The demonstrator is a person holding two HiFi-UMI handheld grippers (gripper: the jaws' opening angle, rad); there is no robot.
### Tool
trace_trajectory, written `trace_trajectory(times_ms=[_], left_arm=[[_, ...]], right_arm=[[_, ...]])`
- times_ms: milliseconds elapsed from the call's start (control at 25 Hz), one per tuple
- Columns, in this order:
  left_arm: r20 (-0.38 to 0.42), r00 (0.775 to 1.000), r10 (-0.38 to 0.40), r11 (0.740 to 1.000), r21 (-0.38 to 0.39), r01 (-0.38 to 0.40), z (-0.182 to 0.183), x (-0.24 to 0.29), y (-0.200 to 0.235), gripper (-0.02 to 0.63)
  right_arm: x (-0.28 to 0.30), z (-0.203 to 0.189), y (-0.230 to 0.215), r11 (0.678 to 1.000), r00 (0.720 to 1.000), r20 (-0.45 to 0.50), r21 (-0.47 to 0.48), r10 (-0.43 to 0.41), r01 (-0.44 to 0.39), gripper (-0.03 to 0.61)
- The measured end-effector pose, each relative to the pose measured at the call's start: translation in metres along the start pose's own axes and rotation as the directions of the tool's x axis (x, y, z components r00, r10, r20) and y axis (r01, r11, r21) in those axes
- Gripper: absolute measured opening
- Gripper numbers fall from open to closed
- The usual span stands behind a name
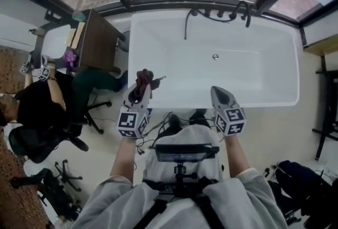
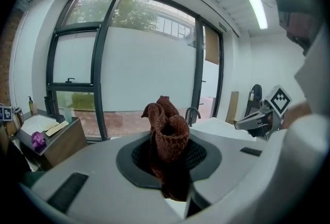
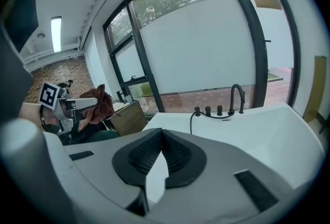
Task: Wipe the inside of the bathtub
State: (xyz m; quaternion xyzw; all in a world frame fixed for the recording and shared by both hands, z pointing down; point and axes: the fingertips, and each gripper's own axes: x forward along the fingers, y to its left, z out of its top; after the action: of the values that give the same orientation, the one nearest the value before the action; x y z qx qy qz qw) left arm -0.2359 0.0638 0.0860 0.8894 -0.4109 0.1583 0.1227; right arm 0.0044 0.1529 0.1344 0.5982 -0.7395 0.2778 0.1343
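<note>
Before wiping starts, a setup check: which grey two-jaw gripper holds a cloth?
The left gripper: its jaws clamp a reddish-brown knitted cloth; the right gripper is shut, empty.

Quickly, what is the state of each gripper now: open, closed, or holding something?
Left gripper: closed on a brown cloth.
Right gripper: jaws closed, nothing between them.
</note>
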Motion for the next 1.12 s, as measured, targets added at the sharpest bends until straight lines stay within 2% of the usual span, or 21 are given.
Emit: trace_trajectory(times_ms=[240,360,480,720,1120], left_arm=[[0.027,0.999,-0.026,1.000,-0.010,0.026,-0.005,-0.033,0.014,0.083],[0.022,0.998,-0.063,0.998,-0.012,0.064,-0.009,-0.040,0.010,0.083],[0.017,0.997,-0.074,0.997,0.024,0.074,-0.014,-0.045,0.000,0.083],[0.037,0.999,-0.015,0.999,0.050,0.013,-0.013,-0.062,-0.015,0.083],[-0.002,0.993,0.114,0.993,-0.007,-0.114,-0.036,-0.074,-0.081,0.084]], right_arm=[[-0.018,-0.013,0.037,0.998,0.999,0.003,0.037,-0.044,0.044,0.009],[-0.036,-0.009,0.038,0.995,0.996,0.017,0.050,-0.087,0.086,0.009],[-0.055,-0.010,0.028,0.992,0.992,0.021,0.051,-0.121,0.120,0.009],[-0.078,-0.011,-0.003,0.990,0.991,0.030,0.054,-0.132,0.130,0.008],[-0.108,-0.023,-0.065,0.999,0.998,0.018,0.004,-0.054,0.053,0.008]])
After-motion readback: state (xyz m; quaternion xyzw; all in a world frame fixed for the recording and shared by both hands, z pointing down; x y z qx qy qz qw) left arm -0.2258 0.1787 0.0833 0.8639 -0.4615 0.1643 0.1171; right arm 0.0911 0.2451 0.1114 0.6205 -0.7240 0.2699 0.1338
